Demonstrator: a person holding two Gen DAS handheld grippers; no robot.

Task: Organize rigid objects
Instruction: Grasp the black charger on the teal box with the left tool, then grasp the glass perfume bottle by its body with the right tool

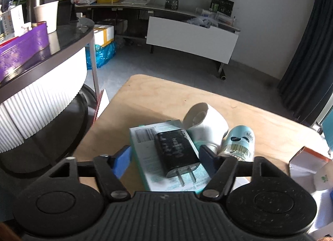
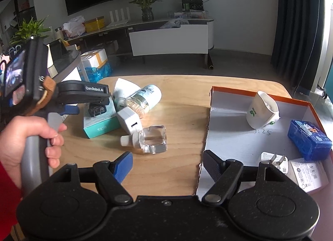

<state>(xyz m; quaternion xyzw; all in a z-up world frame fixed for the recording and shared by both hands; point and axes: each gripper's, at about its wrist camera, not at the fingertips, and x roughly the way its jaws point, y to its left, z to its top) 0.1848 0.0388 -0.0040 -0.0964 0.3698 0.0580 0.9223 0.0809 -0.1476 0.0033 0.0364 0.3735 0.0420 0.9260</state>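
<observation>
The table (image 2: 183, 103) is pale wood, smooth and matt. The charger (image 1: 177, 151) is glossy black plastic with metal prongs. The bottle (image 2: 153, 139) looks clear, glassy. The tray (image 2: 229, 136) is matt cardboard.

your right gripper (image 2: 167, 162) hangs open over the wooden table's (image 2: 183, 99) edge beside the orange-rimmed tray (image 2: 229, 136); your left gripper (image 2: 83, 105) sits over the black charger (image 2: 96, 110) on the teal box (image 2: 100, 125).

A grey floor (image 2: 177, 64) is seen beyond the wooden table (image 2: 183, 99). At twelve o'clock, a long low cabinet (image 2: 168, 39) is set against the white wall (image 2: 233, 1); dark curtains (image 2: 295, 22) hang at two o'clock.
</observation>
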